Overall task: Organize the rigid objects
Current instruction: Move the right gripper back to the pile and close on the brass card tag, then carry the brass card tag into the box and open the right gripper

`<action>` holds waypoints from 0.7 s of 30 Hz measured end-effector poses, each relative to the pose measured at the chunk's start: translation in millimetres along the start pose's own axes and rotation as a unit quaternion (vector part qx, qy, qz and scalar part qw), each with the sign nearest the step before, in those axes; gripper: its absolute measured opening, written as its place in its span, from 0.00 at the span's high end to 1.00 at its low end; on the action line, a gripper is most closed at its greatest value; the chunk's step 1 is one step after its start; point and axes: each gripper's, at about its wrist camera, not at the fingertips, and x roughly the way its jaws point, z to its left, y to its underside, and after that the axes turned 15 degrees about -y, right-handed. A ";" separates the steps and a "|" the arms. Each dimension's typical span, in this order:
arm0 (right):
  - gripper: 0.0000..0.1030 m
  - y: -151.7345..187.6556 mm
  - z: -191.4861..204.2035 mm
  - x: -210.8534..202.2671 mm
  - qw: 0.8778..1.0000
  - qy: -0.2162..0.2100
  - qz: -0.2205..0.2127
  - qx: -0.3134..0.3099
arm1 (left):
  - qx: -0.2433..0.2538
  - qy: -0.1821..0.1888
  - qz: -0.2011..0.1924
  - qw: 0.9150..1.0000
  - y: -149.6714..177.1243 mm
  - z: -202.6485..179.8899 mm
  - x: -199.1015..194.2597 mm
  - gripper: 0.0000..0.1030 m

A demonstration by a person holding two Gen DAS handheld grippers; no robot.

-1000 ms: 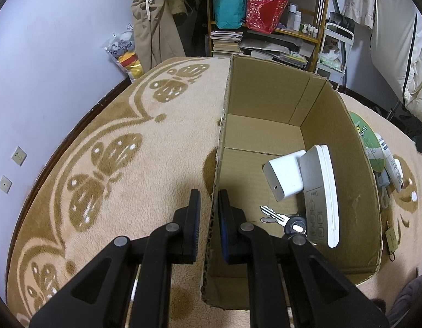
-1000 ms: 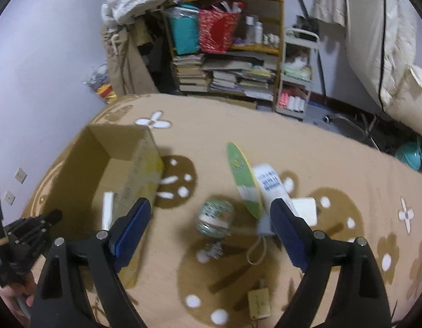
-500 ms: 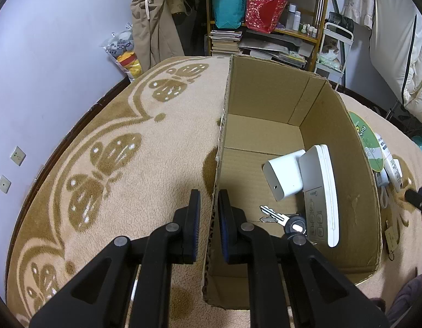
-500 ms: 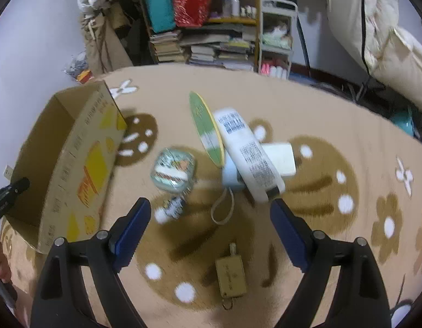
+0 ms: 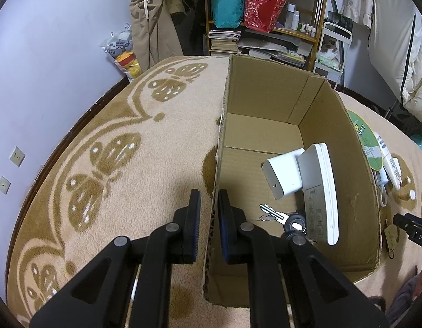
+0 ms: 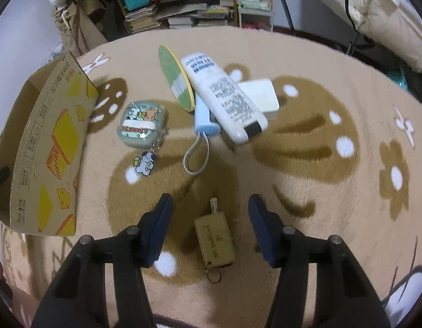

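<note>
My left gripper (image 5: 209,194) is shut on the near left wall of the open cardboard box (image 5: 265,95), one pad inside and one outside. In the box lie a white remote (image 5: 320,191), a white adapter (image 5: 282,175) and a key (image 5: 273,214). My right gripper (image 6: 209,199) points down at the rug, its jaws closing. A tan key tag (image 6: 214,237) lies between them, with a gap to each pad. The box (image 6: 52,142) stands to its left.
On the rug beyond the tag lie a green case (image 6: 142,127) with a dog charm (image 6: 145,164), a green oval fan (image 6: 174,79), a white remote (image 6: 224,95), a light blue device with a cord (image 6: 204,120) and a white flat block (image 6: 261,95). Shelves and bags line the far wall.
The right gripper has come down toward the rug until the tan tag sits between its jaws, which have narrowed. The left gripper and the box have kept still.
</note>
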 end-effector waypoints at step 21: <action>0.70 15.0 -6.1 27.4 0.998 0.023 0.064 0.009 | 0.000 0.000 0.000 1.000 -0.1 0.3 0.1 0.88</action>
